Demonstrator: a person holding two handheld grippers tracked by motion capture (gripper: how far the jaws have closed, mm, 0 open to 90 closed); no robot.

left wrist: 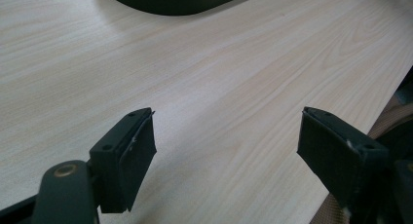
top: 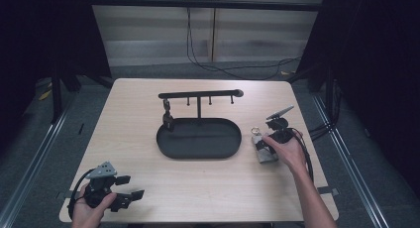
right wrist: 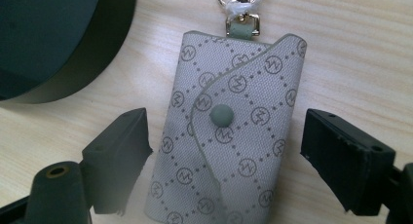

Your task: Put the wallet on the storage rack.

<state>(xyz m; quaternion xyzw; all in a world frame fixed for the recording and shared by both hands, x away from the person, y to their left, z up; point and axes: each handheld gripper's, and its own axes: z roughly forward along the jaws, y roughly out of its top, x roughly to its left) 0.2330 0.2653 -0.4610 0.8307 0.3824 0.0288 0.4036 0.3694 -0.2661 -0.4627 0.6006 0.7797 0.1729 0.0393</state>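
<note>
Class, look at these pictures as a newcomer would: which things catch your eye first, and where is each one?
First comes the grey patterned key pouch, lying on the table right of the tray, between the open jaws of the right hand-held gripper. Next comes the black oval tray at the table's middle, with a hook rack rising from its far side. The left hand-held gripper sits open at the near left corner.
</note>
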